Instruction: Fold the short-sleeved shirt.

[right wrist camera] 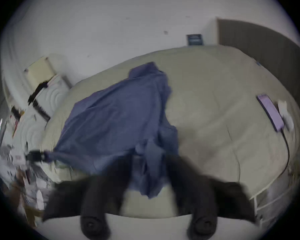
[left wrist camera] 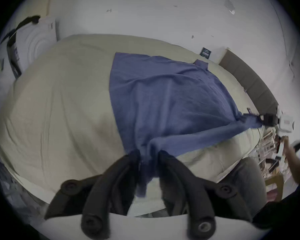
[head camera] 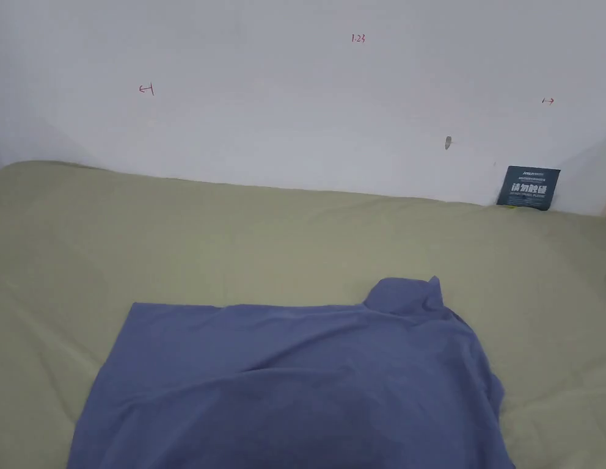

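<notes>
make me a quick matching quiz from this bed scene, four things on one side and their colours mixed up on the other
Things:
1. shirt
2. bed cover
3. wall
4. flat device near the bed's edge

Colours:
A. white
B. lilac
C. blue
D. pale green

Pairs: 1-C, 2-D, 3-A, 4-B

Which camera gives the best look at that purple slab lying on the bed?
The right gripper view: the purple slab lies in plain sight on the bed, a dark cable beside it. I cannot find it elsewhere.
</notes>
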The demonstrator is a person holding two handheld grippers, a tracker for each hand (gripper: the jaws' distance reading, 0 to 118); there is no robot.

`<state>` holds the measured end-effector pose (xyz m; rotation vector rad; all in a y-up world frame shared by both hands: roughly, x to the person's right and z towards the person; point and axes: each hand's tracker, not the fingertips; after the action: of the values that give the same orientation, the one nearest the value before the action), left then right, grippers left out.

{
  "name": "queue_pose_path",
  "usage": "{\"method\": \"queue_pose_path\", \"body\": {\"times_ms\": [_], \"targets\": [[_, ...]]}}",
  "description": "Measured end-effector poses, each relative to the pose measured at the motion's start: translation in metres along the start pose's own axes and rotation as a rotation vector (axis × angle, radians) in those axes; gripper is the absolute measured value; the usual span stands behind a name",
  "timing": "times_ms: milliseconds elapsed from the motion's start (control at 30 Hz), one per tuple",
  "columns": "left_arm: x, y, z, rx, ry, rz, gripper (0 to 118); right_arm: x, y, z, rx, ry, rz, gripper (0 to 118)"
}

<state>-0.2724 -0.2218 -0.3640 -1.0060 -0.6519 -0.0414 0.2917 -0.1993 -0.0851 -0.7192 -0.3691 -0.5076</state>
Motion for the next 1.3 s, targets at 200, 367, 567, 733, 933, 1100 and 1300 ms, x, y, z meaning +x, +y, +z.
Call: {"method": "queue_pose_path", "body": {"times_ms": [200,367,567,733,933,1100,1300], "targets": [[0.007,0.000,0.047,0.073,0.026,0.195,83,0.007,0.009,0.030,0.132,-0.017,-0.088,96],[0.076,0.015,0.067,0.221,0.163,0.072,38,-0.057,0.009,0.044,0.164,-0.105,0.053,74],[0.171,0.001,0.049,0.248,0.198,-0.030,0,-0.132,-0.038,0.046,0.136,-0.124,0.205,1],[0.222,-0.057,0.019,0.200,0.221,-0.044,0,-0.161,-0.103,0.041,0.064,-0.101,0.276,1],[0.250,-0.121,-0.004,0.044,0.130,-0.052,0,-0.171,-0.153,0.036,-0.033,-0.076,0.306,1],[0.254,-0.127,-0.002,0.055,0.160,-0.069,0,-0.169,-0.149,0.038,-0.017,-0.089,0.316,1],[0.218,-0.092,0.014,0.174,0.182,-0.039,0,-0.152,-0.125,0.044,0.042,-0.098,0.299,1]]}}
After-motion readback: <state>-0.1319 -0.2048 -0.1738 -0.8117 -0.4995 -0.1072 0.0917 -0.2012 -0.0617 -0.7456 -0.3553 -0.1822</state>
